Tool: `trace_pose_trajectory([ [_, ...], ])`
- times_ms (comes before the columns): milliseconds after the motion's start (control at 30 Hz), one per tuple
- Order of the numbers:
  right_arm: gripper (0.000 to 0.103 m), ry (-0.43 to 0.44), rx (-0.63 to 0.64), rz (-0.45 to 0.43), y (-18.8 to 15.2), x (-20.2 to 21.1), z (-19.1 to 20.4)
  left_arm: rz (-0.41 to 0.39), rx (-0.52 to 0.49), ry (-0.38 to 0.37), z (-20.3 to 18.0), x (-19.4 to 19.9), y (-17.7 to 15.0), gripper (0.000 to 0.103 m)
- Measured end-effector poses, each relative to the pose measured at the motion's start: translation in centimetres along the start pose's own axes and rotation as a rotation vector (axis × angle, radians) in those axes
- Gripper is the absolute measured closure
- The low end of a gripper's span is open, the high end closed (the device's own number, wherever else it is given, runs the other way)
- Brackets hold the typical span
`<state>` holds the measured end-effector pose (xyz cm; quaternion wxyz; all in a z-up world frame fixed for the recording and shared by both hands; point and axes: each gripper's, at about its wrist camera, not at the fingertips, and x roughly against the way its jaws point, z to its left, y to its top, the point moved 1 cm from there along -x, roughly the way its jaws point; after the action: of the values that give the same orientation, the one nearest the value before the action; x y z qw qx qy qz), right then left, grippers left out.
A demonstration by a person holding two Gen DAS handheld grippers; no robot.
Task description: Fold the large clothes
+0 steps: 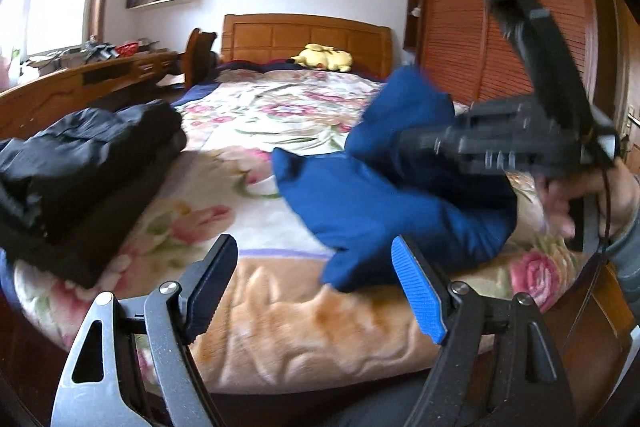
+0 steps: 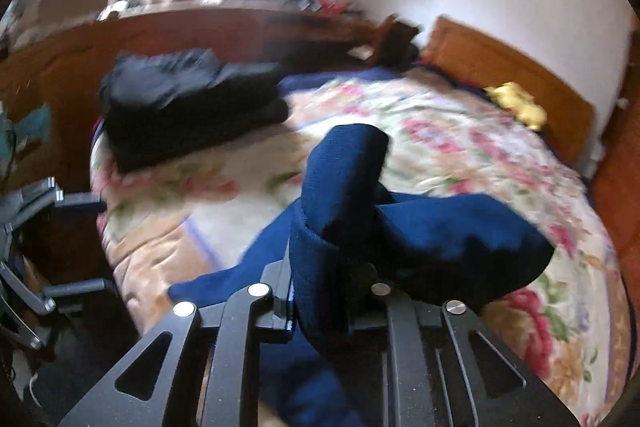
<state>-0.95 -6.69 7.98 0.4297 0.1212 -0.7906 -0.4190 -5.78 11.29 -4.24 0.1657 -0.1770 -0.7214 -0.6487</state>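
A dark blue garment (image 1: 372,211) hangs bunched above the floral blanket (image 1: 256,107) of a bed. In the right wrist view my right gripper (image 2: 324,291) is shut on a thick fold of this garment (image 2: 440,239), and the rest trails down to the blanket (image 2: 460,155). The left wrist view shows that gripper (image 1: 408,141) from the side, held by a hand (image 1: 576,195) and buried in the cloth. My left gripper (image 1: 316,291) stands open just in front of the garment's lower edge, with nothing between its blue pads (image 1: 420,291). It also shows at the left edge of the right wrist view as an open gripper (image 2: 90,243).
A folded stack of black clothes (image 1: 80,167) lies on the bed's near left corner. A yellow plush toy (image 1: 324,58) sits by the wooden headboard (image 1: 304,37). A cluttered desk (image 1: 80,79) runs along the left, and a slatted wardrobe (image 1: 500,27) stands at the right.
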Motion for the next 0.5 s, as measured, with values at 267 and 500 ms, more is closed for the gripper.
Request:
trace_pose_trajectory([
  [267,0.035,0.146,-0.032,-0.006,0.8,-0.6,-0.4,0.016,0.029,-0.001,1.5,-0.6,-0.6,0.023],
  [500,0.035,-0.018,-0.128,-0.125,-1.0,3.1,-7.5,0.015,0.011,-0.023,0.7,-1.2,-0.7,0.023],
])
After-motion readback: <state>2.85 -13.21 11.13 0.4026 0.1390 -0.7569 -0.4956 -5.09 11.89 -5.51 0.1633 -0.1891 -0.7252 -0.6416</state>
